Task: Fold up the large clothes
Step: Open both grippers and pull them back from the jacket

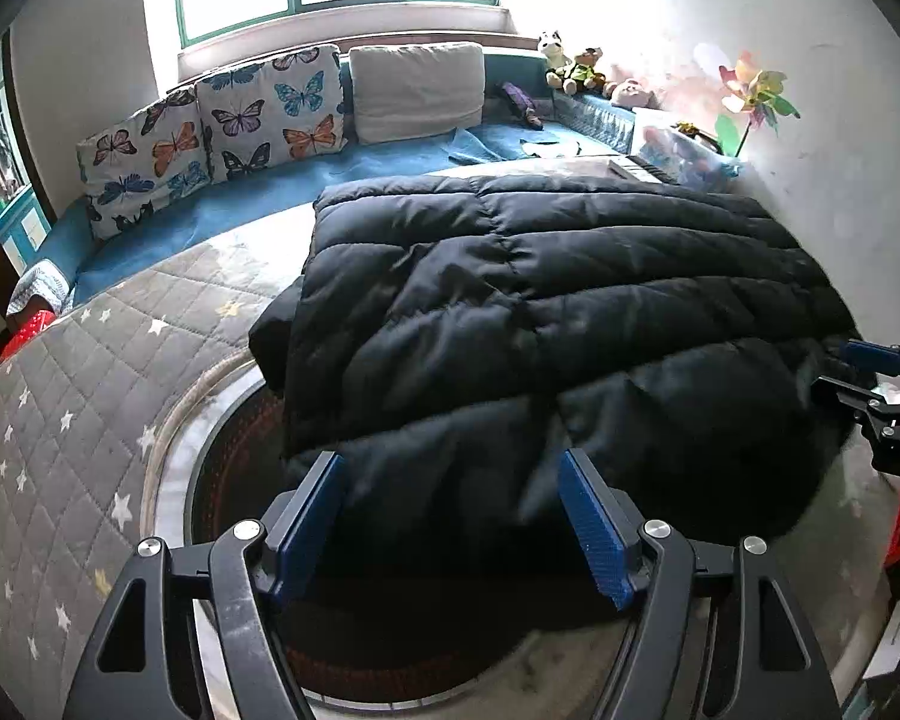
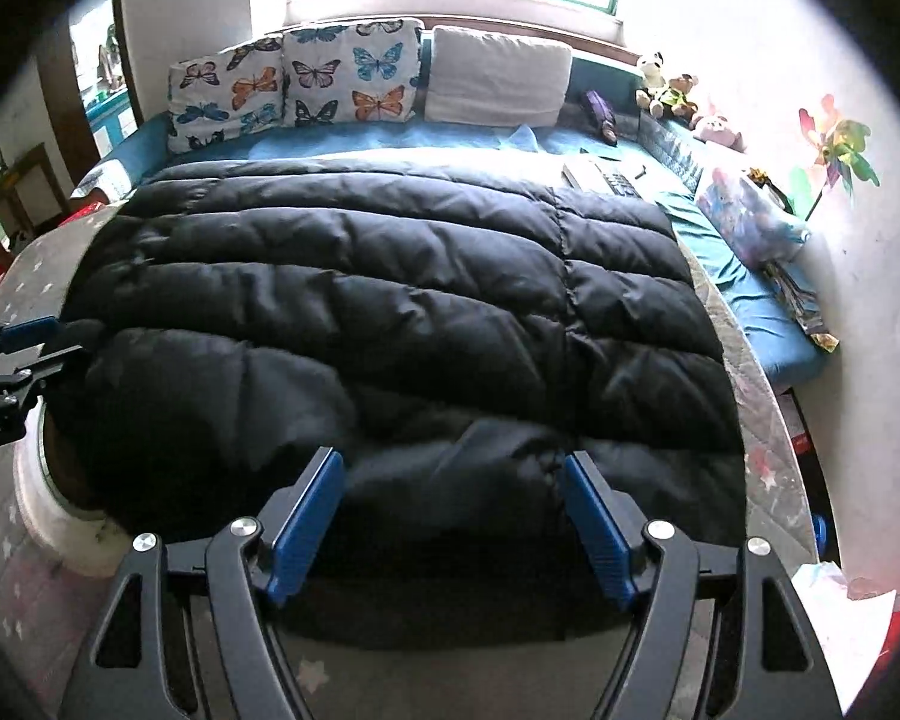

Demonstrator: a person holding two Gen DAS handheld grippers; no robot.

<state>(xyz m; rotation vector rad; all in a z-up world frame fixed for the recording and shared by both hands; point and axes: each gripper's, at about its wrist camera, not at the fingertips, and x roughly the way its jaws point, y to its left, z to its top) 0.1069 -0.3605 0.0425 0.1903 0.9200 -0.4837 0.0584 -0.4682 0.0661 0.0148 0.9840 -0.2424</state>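
A large black quilted puffer jacket (image 1: 540, 300) lies spread flat on a grey star-patterned quilt (image 1: 90, 420), with its stitched rows running across. My left gripper (image 1: 450, 462) is open over the jacket's near left edge, its blue pads wide apart and not pressing the cloth. Over the near right part of the jacket (image 2: 390, 300), my right gripper (image 2: 453, 459) is open the same way. Each gripper shows in the other's view: the right gripper (image 1: 852, 372) at the jacket's right side, the left gripper (image 2: 48, 343) at its left side.
Behind the jacket runs a blue bench (image 1: 258, 198) with butterfly cushions (image 1: 270, 108), a white cushion (image 1: 417, 90) and stuffed toys (image 1: 576, 69). A pinwheel (image 2: 840, 150) and a white wall (image 2: 858, 312) stand on the right. A round clear rim (image 1: 177, 420) shows at the jacket's near left.
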